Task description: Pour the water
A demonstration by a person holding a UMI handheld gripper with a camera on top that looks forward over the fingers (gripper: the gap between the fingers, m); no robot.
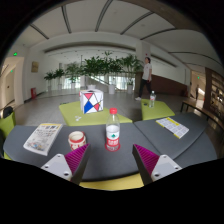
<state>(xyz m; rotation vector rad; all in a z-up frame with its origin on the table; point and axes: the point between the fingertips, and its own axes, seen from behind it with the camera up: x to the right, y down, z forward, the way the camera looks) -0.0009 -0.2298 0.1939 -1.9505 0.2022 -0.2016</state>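
A clear water bottle (113, 130) with a red cap and a red-and-white label stands upright on the dark grey table (150, 135). A small cup (77, 140) with a red pattern stands just to its left. My gripper (112, 160) is open and empty, its two fingers with magenta pads (146, 158) spread wide. The bottle stands just beyond the fingers, in line with the gap between them. The cup stands just ahead of the left finger.
An open magazine (43, 138) lies on the table at the left and a leaflet (172, 127) at the right. A white cube with coloured shapes (91, 102) sits on a yellow-green table (75, 112) behind. A person (147, 77) stands by potted plants beyond.
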